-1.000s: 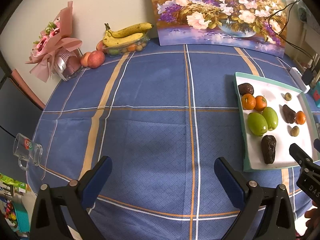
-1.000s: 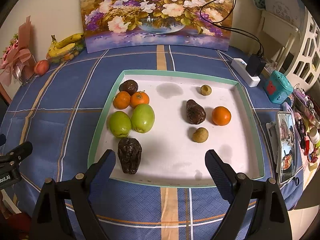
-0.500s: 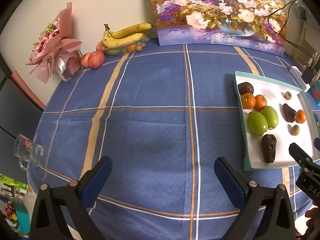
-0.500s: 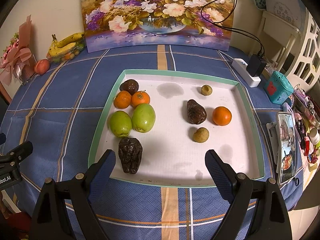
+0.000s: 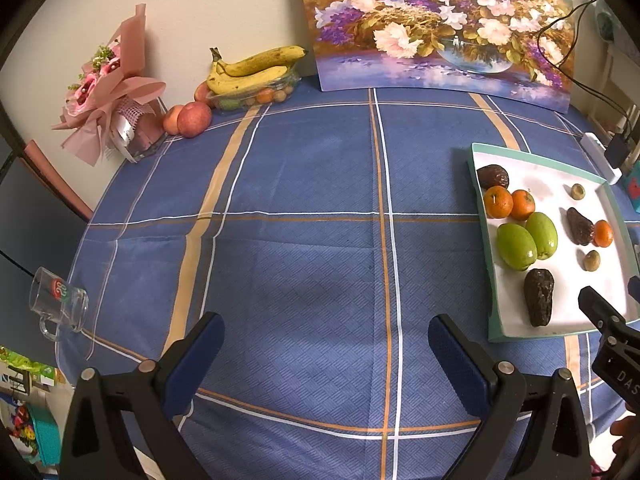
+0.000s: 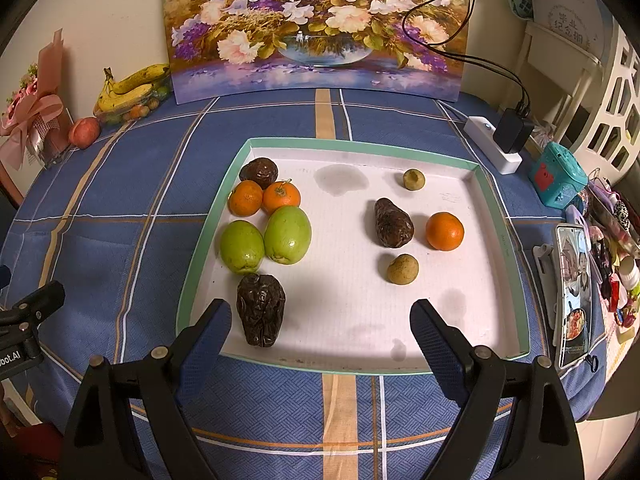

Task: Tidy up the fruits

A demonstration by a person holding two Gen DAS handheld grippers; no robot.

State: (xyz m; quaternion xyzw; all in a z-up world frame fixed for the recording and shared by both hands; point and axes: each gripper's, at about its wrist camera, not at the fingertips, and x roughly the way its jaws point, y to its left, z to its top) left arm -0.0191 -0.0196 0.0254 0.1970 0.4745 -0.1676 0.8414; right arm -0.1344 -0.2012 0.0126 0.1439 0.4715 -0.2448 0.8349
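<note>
A white tray with a green rim holds the fruit. At its left stand two green fruits, two oranges and a dark wrinkled fruit. Another dark fruit lies at the front left. At the right are a third dark fruit, an orange and two small brown fruits. My right gripper is open and empty over the tray's front edge. My left gripper is open and empty over the blue cloth, left of the tray.
Bananas on a fruit box, two apples and a pink bouquet stand at the back left. A flower painting leans on the wall. A glass mug sits at the left edge. A power strip, teal box and phone lie to the right.
Almost nothing has moved. Both grippers stay open, with only a very slight drift of the views.
</note>
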